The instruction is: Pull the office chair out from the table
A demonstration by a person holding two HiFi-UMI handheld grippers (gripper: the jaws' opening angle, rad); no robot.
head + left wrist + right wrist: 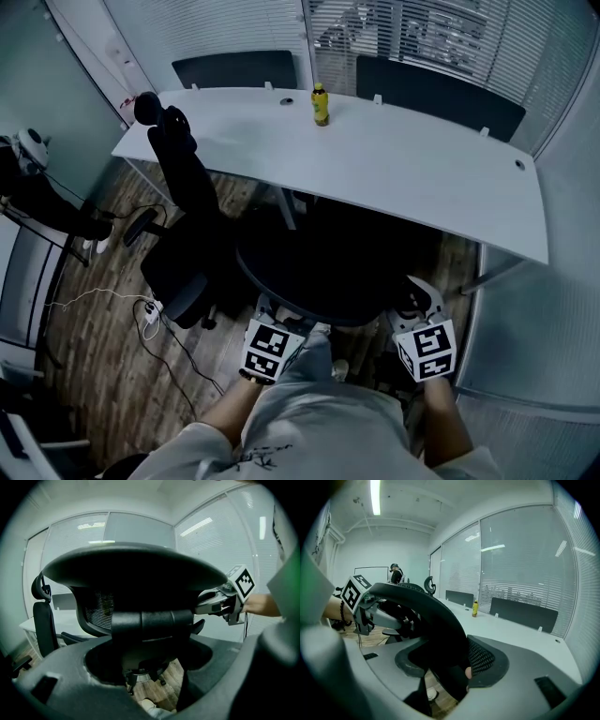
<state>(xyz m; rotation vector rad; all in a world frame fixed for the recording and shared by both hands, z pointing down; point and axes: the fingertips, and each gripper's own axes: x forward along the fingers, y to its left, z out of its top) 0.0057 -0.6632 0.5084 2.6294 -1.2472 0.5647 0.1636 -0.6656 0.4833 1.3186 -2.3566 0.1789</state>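
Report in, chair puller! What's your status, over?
Grippers: left gripper and right gripper clamped on office chair backrest. Chair close to table. Second chair close beside it, over.

Shows a black office chair [319, 272] from above, partly under a white table's [403, 178] near edge. Sets left gripper [268, 311] and right gripper [418, 305] at opposite ends of its backrest rim. Includes a yellow bottle [321, 104] upright on the tabletop, second chair [183, 206] at left.
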